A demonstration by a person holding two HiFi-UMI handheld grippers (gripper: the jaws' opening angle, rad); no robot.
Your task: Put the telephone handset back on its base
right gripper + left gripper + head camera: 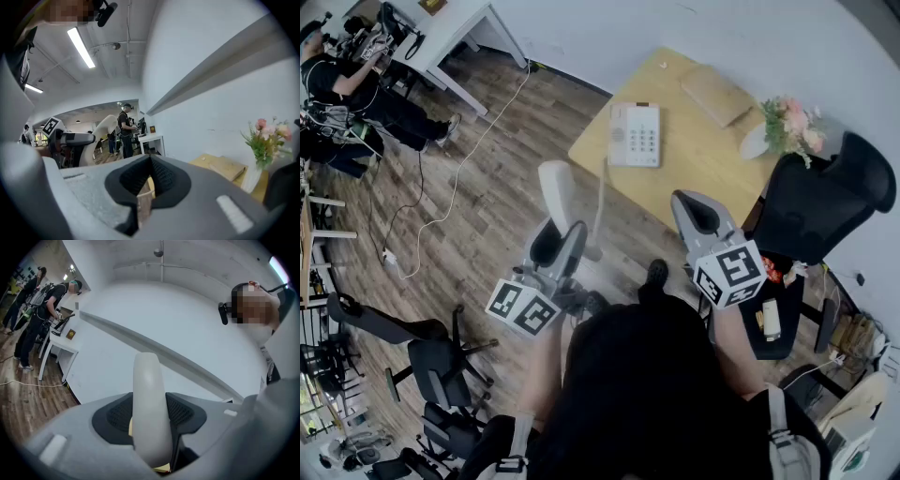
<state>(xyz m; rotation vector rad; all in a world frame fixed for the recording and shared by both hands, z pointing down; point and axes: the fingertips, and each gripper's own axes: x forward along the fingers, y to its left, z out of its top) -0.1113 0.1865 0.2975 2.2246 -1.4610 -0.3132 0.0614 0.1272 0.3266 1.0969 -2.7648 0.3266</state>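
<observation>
The white telephone base [635, 134] with its keypad lies near the left edge of the wooden table [703, 164]. My left gripper [562, 236] is shut on the white handset [555, 191], which it holds upright over the floor, short of the table. A coiled cord [600, 202] runs from the handset toward the base. In the left gripper view the handset [149, 399] stands between the black pads [117, 414], pointing at the wall and ceiling. My right gripper [697, 216] is shut with nothing in it, raised near the table's front edge. The right gripper view shows the handset [101, 133] off to the left.
On the table lie a tan flat pad [717, 94] and a white vase of pink flowers [787, 122]. A black office chair [825, 202] stands at the table's right. People work at a white desk [441, 37] at the far left; cables [441, 206] and chairs [441, 366] occupy the floor.
</observation>
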